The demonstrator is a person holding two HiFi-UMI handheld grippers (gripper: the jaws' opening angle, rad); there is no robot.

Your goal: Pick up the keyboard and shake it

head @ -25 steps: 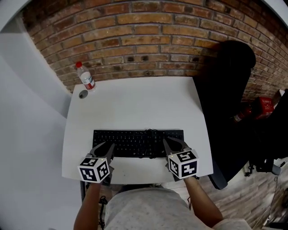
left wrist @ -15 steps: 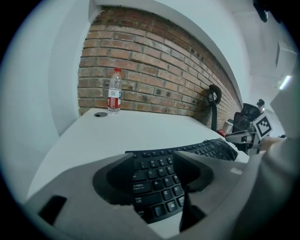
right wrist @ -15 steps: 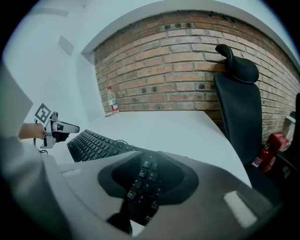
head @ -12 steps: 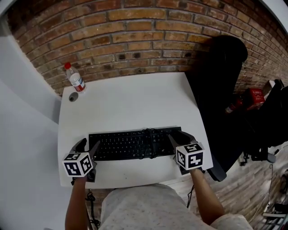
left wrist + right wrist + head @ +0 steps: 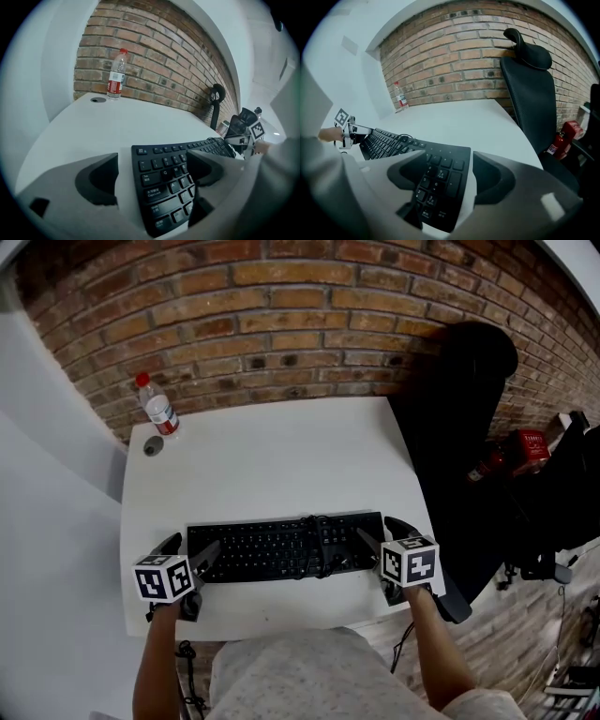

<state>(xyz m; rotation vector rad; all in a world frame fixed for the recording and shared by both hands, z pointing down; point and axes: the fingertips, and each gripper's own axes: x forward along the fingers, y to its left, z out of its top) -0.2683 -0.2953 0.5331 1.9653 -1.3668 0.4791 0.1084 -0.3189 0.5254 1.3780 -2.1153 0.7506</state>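
Note:
A black keyboard (image 5: 281, 546) lies flat near the front edge of the white table (image 5: 272, 465), with a cable bundled on its keys. My left gripper (image 5: 190, 549) straddles its left end, jaws opening. In the left gripper view the keyboard (image 5: 173, 187) lies between the fingers (image 5: 98, 180), with a white gap beside the left one. My right gripper (image 5: 380, 532) straddles the right end, jaws also opening. The number pad (image 5: 440, 185) lies between those fingers (image 5: 492, 176), and the right pad stands off its edge.
A water bottle (image 5: 157, 411) and a small grey round thing (image 5: 153, 446) stand at the table's back left corner. A black chair (image 5: 459, 427) stands against the right edge, with a red fire extinguisher (image 5: 525, 448) beyond it. A brick wall runs behind.
Both grippers have slid outward from the keyboard's front edge to its two ends, and their jaws have spread wider. The keyboard still lies on the table.

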